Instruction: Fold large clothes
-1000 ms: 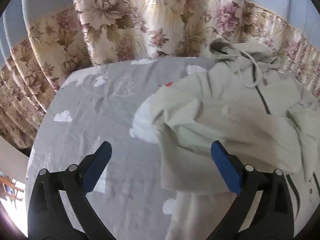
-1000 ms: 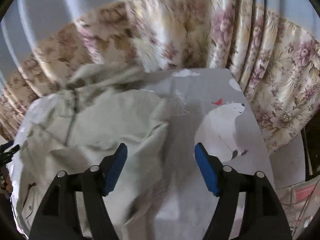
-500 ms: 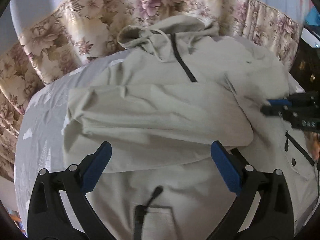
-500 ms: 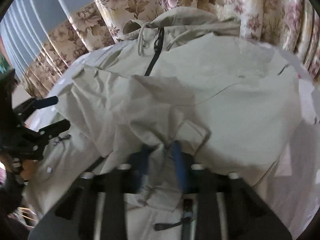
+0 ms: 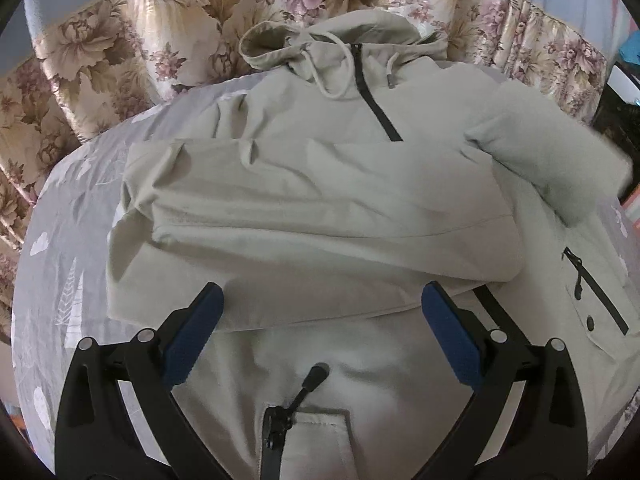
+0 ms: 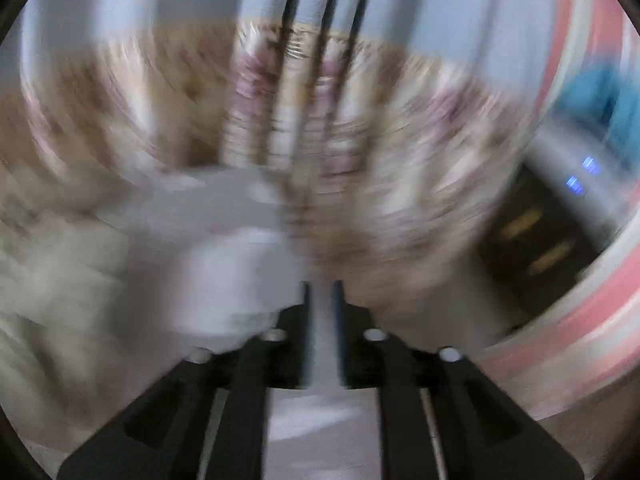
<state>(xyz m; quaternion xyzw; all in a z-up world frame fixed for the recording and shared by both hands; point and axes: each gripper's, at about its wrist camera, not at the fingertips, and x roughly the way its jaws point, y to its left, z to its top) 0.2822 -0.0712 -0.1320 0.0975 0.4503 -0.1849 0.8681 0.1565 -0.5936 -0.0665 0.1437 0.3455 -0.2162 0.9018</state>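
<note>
Left wrist view: I see the left gripper [image 5: 320, 320] with its blue pads [image 5: 192, 338] spread wide and nothing between them, poised above the lower front of the beige hooded jacket [image 5: 320, 208]. The jacket lies front-up on the grey printed bedsheet [image 5: 64, 264], hood [image 5: 340, 36] toward the floral curtain [image 5: 120, 40] at the far side. One sleeve [image 5: 304, 216] is folded across the chest, running from the left edge of the garment to just past the middle. At the right, the other sleeve [image 5: 560, 160] appears lifted and blurred. A short dark neck zipper [image 5: 376, 92] runs down from the collar, a zip puller [image 5: 308, 384] lies between the pads near the lower pocket, and a side pocket zipper [image 5: 596, 292] sits at right.

Right wrist view: heavily motion-blurred. I see the right gripper [image 6: 322, 332] with its fingers drawn close, a narrow gap between them; I cannot tell whether fabric is pinched there. Pale jacket cloth smears across the left of this view
</note>
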